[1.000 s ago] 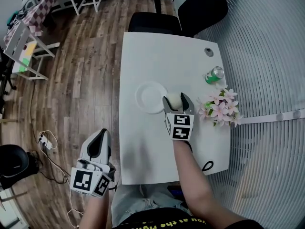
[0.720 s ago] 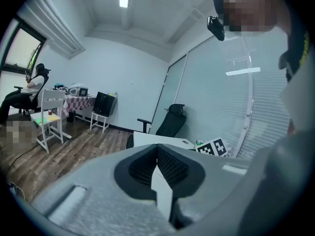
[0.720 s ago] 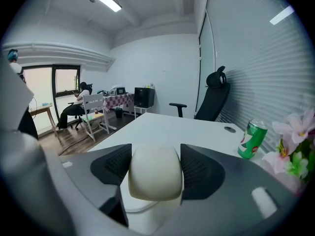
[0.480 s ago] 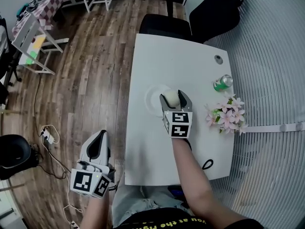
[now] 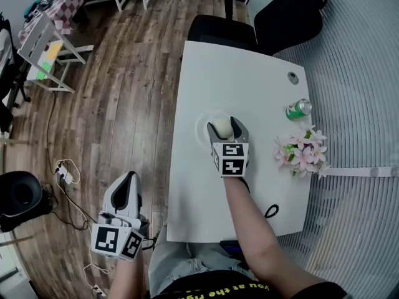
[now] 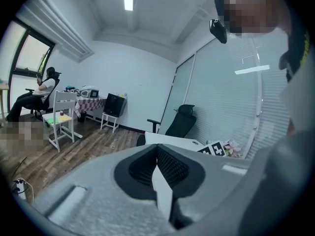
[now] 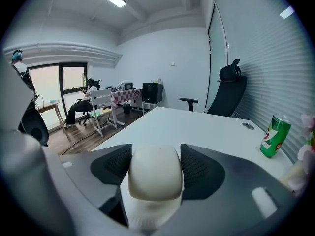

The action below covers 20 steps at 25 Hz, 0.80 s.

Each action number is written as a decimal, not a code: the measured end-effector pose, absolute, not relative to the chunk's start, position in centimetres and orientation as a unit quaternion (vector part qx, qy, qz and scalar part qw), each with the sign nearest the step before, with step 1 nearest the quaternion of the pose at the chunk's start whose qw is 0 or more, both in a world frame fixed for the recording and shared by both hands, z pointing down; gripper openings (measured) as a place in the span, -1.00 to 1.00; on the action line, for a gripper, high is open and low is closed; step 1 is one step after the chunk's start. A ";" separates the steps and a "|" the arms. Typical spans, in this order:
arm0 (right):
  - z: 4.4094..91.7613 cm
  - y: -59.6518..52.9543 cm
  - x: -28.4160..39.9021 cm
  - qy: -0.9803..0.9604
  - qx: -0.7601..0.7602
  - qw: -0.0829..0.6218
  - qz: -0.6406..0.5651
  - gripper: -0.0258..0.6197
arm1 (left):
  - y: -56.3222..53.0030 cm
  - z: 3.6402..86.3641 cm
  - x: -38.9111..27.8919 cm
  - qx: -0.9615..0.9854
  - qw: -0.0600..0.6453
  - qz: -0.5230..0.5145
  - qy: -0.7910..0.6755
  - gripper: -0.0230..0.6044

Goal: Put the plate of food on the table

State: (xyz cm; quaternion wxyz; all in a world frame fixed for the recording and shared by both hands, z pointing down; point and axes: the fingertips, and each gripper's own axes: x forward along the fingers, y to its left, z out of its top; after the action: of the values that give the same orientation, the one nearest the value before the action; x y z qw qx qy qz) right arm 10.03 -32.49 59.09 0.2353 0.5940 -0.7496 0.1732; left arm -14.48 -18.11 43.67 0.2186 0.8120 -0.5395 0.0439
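The left hand-held gripper (image 5: 129, 179) hangs off the bench (image 5: 249, 73), well to the lower left of the plate (image 5: 202, 121) and over the wood floor. Its jaws are pressed together on nothing, so it has no part in this step.

The plate already lies on the bench. The right hand-held gripper (image 5: 224, 131) is just above it, its jaws spread wide and clamped on both sides of a pale bun (image 7: 154, 173). The step in hand looks to be setting the bun down. It should be centred over the plate, lowered until its base touches, and only then released. The jaws should part evenly so that neither pad drags the soft bun sideways or nudges the light plate.

Right of the plate stand a green can (image 5: 298, 109) and, nearer the person, pink flowers (image 5: 303, 153); both are clear of the path.

The can's logo is too small to read. The gripper cubes show only black-and-white square markers. The yellow lettering on the person's dark shirt is cut off and not legible.
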 end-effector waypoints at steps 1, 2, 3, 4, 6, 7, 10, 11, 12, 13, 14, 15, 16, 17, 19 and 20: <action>59.3 -32.6 10.1 -0.749 0.594 0.236 0.175 0.07 | -18.2 43.7 -14.5 0.812 0.219 0.044 -0.540 -0.92; 59.5 -32.7 10.1 -0.748 0.594 0.238 0.176 0.07 | -18.2 43.8 -14.6 0.811 0.218 0.044 -0.540 -0.92; 59.7 -32.8 10.0 -0.748 0.594 0.239 0.176 0.07 | -18.3 43.8 -14.6 0.811 0.219 0.045 -0.541 -0.92; 59.8 -32.9 10.0 -0.747 0.594 0.241 0.177 0.07 | -18.3 43.8 -14.7 0.811 0.219 0.045 -0.541 -0.92; 60.1 -32.9 9.9 -0.746 0.593 0.244 0.180 0.07 | -18.3 43.9 -14.9 0.809 0.221 0.046 -0.543 -0.92; 60.2 -32.9 9.9 -0.746 0.591 0.246 0.182 0.07 | -18.3 43.9 -15.0 0.808 0.222 0.046 -0.544 -0.92; 60.8 -33.0 9.8 -0.746 0.587 0.251 0.187 0.07 | -18.4 44.0 -15.1 0.807 0.223 0.048 -0.546 -0.92; 61.0 -33.0 9.7 -0.746 0.587 0.252 0.188 0.07 | -18.4 44.1 -15.0 0.807 0.222 0.048 -0.546 -0.92; 61.1 -33.0 9.8 -0.746 0.586 0.253 0.190 0.07 | -18.4 44.1 -15.0 0.807 0.223 0.048 -0.545 -0.92; 61.3 -33.0 9.8 -0.745 0.586 0.255 0.191 0.07 | -18.4 44.2 -15.0 0.806 0.223 0.048 -0.545 -0.92; 61.4 -32.9 9.8 -0.745 0.584 0.258 0.190 0.07 | -18.4 44.2 -15.0 0.806 0.224 0.048 -0.546 -0.92; 61.4 -32.9 9.7 -0.746 0.583 0.262 0.189 0.07 | -18.3 44.2 -15.0 0.806 0.225 0.048 -0.546 -0.92; 61.5 -32.9 9.6 -0.746 0.580 0.267 0.187 0.07 | -18.3 44.1 -15.1 0.806 0.225 0.048 -0.546 -0.92; 61.5 -32.9 9.4 -0.747 0.577 0.272 0.186 0.07 | -18.4 44.1 -15.1 0.806 0.225 0.048 -0.546 -0.92; 61.9 -32.9 9.2 -0.748 0.568 0.286 0.188 0.08 | -18.5 44.1 -15.1 0.806 0.225 0.049 -0.545 -0.92; 62.1 -32.9 9.1 -0.749 0.563 0.296 0.188 0.08 | -18.5 44.1 -15.1 0.806 0.224 0.050 -0.545 -0.92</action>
State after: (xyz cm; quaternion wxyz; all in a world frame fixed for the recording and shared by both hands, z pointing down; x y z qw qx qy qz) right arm 9.10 -32.94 62.06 0.2955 0.5626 -0.7488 0.1880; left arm -15.08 -18.51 44.10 0.2244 0.8064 -0.5448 0.0497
